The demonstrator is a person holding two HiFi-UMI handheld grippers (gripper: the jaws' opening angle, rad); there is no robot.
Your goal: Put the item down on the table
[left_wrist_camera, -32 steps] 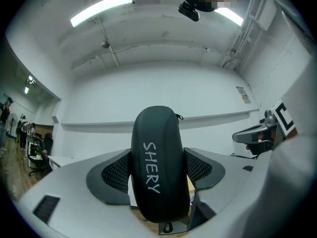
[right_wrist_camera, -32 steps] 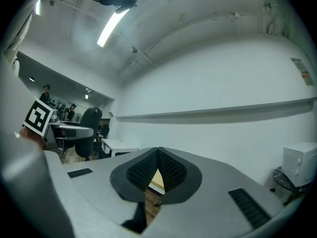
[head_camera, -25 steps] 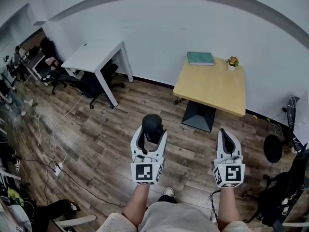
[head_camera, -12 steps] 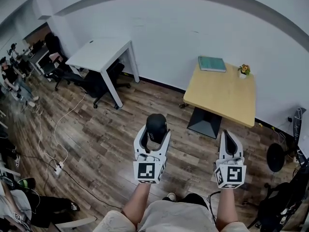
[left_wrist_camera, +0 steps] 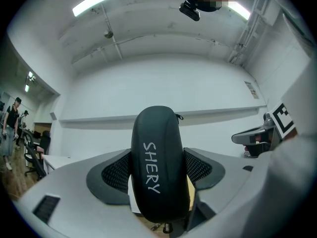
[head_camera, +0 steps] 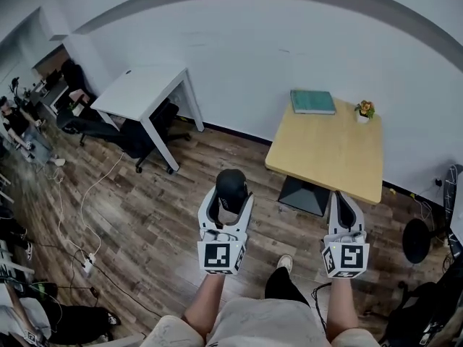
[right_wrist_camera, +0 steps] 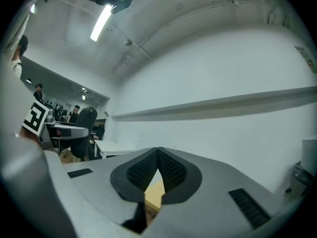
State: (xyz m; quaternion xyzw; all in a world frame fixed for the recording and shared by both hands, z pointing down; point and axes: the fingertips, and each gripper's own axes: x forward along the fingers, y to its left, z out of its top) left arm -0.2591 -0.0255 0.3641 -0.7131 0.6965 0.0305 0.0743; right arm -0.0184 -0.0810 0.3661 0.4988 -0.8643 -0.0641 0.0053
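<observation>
- Left tool point(head_camera: 230, 202) clamps a black case point(left_wrist_camera: 158, 162), holding it in the air over the plank floor point(head_camera: 145, 208), well short of the wooden desk point(head_camera: 329, 150).
- Only the left gripper view shows the case's smooth oval shell, its white "SHERY" lettering and the meshed pads point(left_wrist_camera: 116, 175) pressing its sides.
- Right tool point(right_wrist_camera: 158, 168) is clenched on nothing, its pads meeting.
- Far on the desk lie a green book point(head_camera: 312, 101) and a small potted plant point(head_camera: 364, 110).
</observation>
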